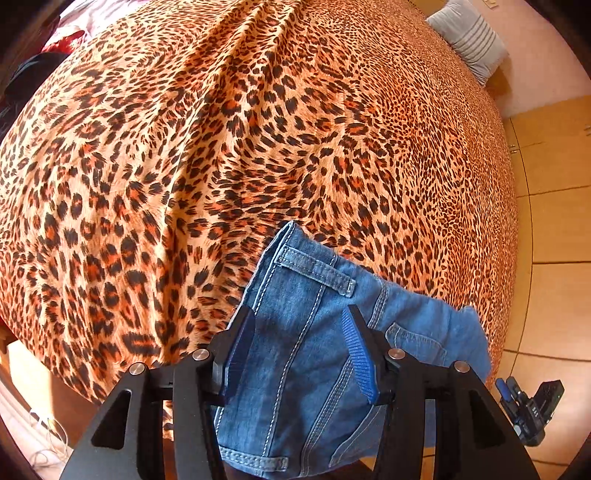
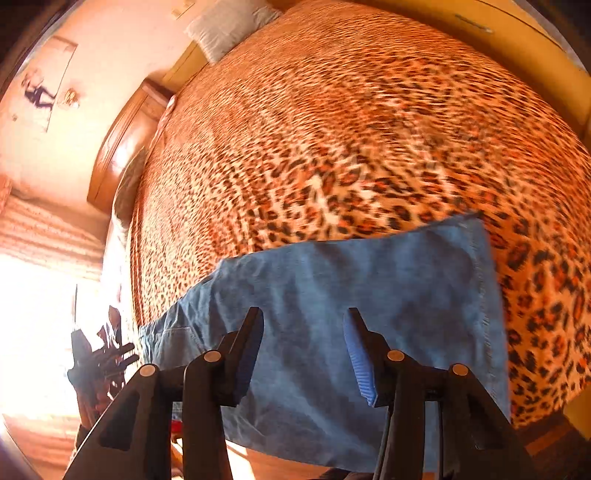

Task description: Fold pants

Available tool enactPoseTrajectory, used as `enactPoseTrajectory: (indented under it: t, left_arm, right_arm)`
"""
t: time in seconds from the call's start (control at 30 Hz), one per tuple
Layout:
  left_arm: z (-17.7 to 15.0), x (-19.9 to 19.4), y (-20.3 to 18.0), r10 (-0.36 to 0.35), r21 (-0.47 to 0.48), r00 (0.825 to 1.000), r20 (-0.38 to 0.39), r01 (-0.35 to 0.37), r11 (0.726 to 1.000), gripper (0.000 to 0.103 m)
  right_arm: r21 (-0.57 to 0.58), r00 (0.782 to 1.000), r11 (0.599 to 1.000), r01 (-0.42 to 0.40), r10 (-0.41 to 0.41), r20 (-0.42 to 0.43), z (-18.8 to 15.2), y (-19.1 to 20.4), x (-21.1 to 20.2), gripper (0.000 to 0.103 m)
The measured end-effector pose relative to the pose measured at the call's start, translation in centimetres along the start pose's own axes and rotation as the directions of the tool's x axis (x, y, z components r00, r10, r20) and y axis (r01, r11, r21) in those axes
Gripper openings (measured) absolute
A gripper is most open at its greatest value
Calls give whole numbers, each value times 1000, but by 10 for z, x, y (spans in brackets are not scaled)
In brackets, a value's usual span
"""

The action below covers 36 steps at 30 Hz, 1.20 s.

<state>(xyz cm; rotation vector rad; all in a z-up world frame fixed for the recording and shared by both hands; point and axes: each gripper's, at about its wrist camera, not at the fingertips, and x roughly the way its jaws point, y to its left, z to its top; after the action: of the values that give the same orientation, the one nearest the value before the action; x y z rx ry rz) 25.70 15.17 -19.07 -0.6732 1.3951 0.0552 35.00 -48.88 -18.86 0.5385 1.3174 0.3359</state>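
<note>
Blue denim pants [image 1: 310, 354] lie across the near edge of a bed with a leopard-print cover [image 1: 221, 147]. In the left wrist view I see the waistband end with a belt loop and a back pocket. My left gripper [image 1: 299, 317] is open above the waistband, with denim showing between its fingers. In the right wrist view the leg end and hem of the pants [image 2: 369, 295] lie flat on the cover [image 2: 351, 129]. My right gripper [image 2: 304, 317] is open above the leg. This view is blurred.
A grey striped pillow [image 1: 469, 40] lies at the far head of the bed; it also shows in the right wrist view [image 2: 225, 26]. A tiled floor [image 1: 554, 258] runs along the bed's right side. The other gripper [image 1: 528, 410] shows at lower right. A wooden headboard [image 2: 122, 147] stands at left.
</note>
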Motion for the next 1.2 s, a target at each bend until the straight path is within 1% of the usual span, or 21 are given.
enactPoseTrajectory:
  t: [0.23, 0.33, 0.37, 0.43, 0.47, 0.5, 0.53, 0.57, 0.6, 0.63, 0.67, 0.73, 0.8, 0.9, 0.93, 1.0, 1.07, 1.1, 1.13, 1.17, 1.2]
  left_arm:
    - [17, 22, -4, -23, -70, 999, -22, 21, 997, 50]
    - [22, 30, 1, -77, -91, 997, -25, 75, 993, 56]
    - [23, 32, 2, -98, -86, 995, -34, 94, 992, 63]
    - [25, 40, 7, -114, -60, 991, -69, 109, 992, 65]
    - [26, 47, 7, -117, -31, 988, -100, 114, 993, 64]
    - [26, 53, 5, -104, 17, 986, -133, 107, 994, 62]
    - [25, 58, 0, -52, 88, 987, -150, 66, 994, 47]
    - [24, 63, -7, 22, 171, 990, -142, 3, 985, 7]
    - [24, 66, -14, 81, 224, 988, -130, -51, 973, 0]
    - [22, 65, -16, 103, 236, 987, -121, -72, 969, 0]
    - [22, 62, -18, 104, 241, 990, -97, -78, 967, 0]
    - [21, 62, -24, 176, 297, 984, -13, -164, 941, 0]
    - [24, 79, -21, 273, 326, 962, -12, -254, 911, 0]
    - [33, 80, -5, 209, 247, 977, -51, -190, 950, 1]
    - [35, 72, 1, 186, 213, 981, -46, -172, 962, 1]
    - [36, 50, 10, 146, 177, 989, -19, -141, 974, 4]
    - [26, 25, 16, 97, 158, 995, -1, -96, 983, 15]
    - [16, 14, 19, 66, 152, 998, 3, -66, 986, 21]
    - [5, 5, 20, 40, 144, 999, 6, -40, 989, 36]
    - [-9, -2, 23, 17, 130, 1000, 10, -18, 991, 52]
    - [-24, -5, 27, -12, 107, 1000, 9, 11, 994, 58]
  right_arm:
    - [-327, 980, 944, 49, -109, -169, 58, 76, 100, 51]
    - [-415, 946, 910, -1, -133, -294, 62, 90, 138, 54]
    - [-458, 929, 889, 1, -170, -329, 59, 94, 149, 54]
    - [-565, 899, 824, 36, -274, -341, 46, 101, 164, 55]
    - [-604, 894, 796, 32, -294, -339, 40, 105, 167, 54]
    - [-639, 901, 769, 33, -300, -314, 34, 110, 165, 43]
    - [-659, 910, 751, 46, -304, -283, 29, 115, 162, 12]
    - [-659, 913, 748, 77, -318, -255, 26, 120, 160, 1]
    - [-657, 916, 748, 99, -327, -235, 25, 124, 158, 2]
    - [-664, 921, 739, 114, -330, -208, 23, 130, 153, 2]
    - [-658, 931, 742, 133, -321, -173, 24, 133, 145, 2]
    - [-575, 947, 804, 152, -284, -147, 39, 126, 138, 2]
    - [-529, 936, 827, 187, -314, -161, 40, 117, 147, 2]
    - [-516, 909, 817, 259, -386, -156, 40, 113, 162, 3]
    - [-500, 907, 822, 272, -392, -152, 39, 113, 161, 9]
    - [-465, 919, 841, 278, -373, -126, 40, 114, 153, 9]
    - [-428, 942, 868, 250, -321, -102, 39, 115, 136, 17]
    - [-409, 948, 878, 248, -307, -84, 37, 116, 128, 31]
    - [-388, 954, 890, 241, -290, -73, 35, 116, 120, 40]
    - [-365, 961, 903, 225, -267, -68, 33, 115, 113, 41]
    - [-341, 967, 917, 206, -243, -70, 30, 113, 106, 41]
